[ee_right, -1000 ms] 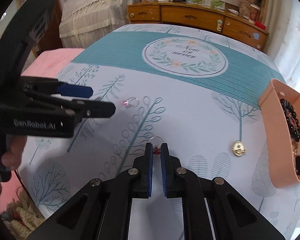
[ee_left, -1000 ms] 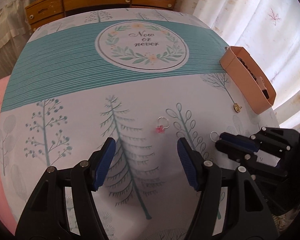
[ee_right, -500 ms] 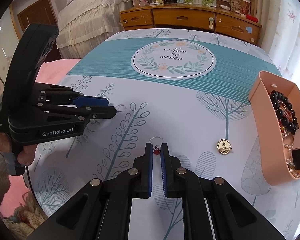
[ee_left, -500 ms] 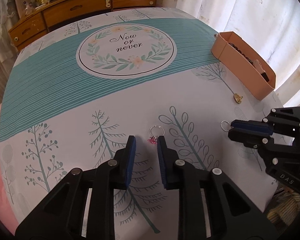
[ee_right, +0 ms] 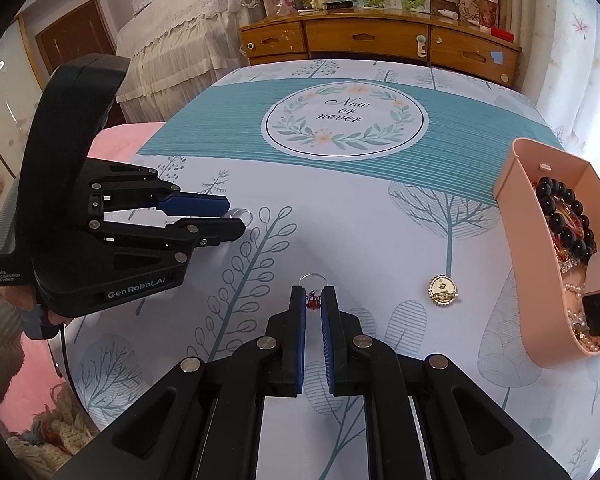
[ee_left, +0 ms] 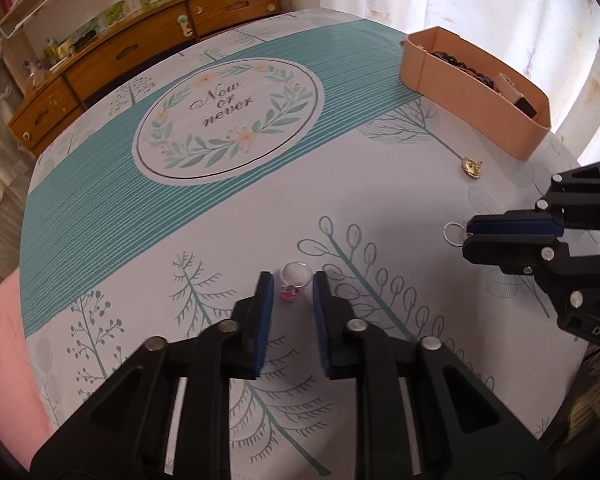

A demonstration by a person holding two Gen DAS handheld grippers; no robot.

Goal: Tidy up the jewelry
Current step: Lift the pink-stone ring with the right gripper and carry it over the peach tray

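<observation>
We've got the left gripper [ee_left: 291, 292] sitting with its jaws a little apart around the pink-charm ring [ee_left: 294, 280], which lies on the tablecloth [ee_left: 220, 240], pads not touching it. The right gripper [ee_right: 313, 300] has its blue pads nearly together on either side of the red-charm ring [ee_right: 313, 290]; hard to say if it's actually pinched. Further right lies a gold pendant [ee_right: 443, 289], and past that the peach tray [ee_right: 516, 216] at the table's right edge holds a black bead bracelet [ee_right: 566, 216] and a pink watch [ee_right: 599, 296].
</observation>
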